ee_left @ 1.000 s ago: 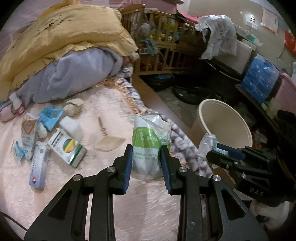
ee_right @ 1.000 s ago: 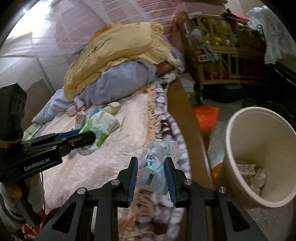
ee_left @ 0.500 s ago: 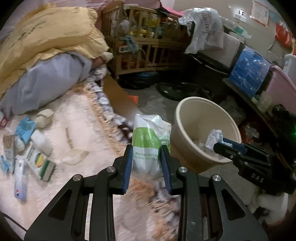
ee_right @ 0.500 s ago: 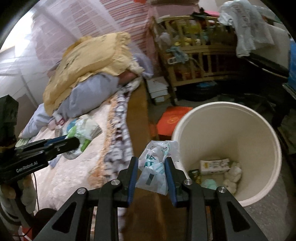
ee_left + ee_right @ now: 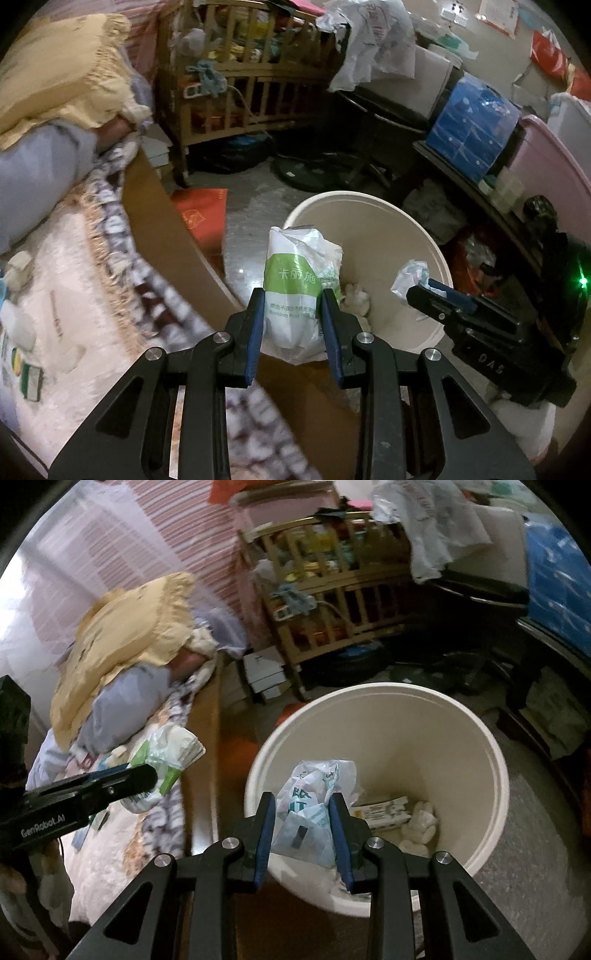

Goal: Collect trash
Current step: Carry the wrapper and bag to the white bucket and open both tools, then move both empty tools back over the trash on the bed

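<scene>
Both of your grippers have swung off the bed toward the bin since a second ago.

Left wrist view: your left gripper [image 5: 293, 325] has its blue pads pressed on either side of the white-and-green plastic tissue pack [image 5: 299, 291]. Long axis upright, crumpled top pointing up and away from you, green band across the middle. Pack sits over the near rim of the round cream plastic bin [image 5: 436, 254], above the brown wooden bed edge [image 5: 159, 218]. Your right gripper [image 5: 430, 293] enters from the right, level, its tip over the bin with white crumpled plastic in it.

Right wrist view: your right gripper [image 5: 303, 830] is clamped on the crumpled translucent plastic bag with teal print [image 5: 314, 797]. Bag stands roughly upright, held over the bin's [image 5: 491, 746] near wall. Only this view shows the bin floor: a flat printed carton [image 5: 384, 810] and white wadded tissue [image 5: 421, 821]. Your left gripper [image 5: 147, 771] reaches in from the left, roughly level, the tissue pack [image 5: 170, 753] lying along the fingers, end toward the bin, over the bed.
</scene>
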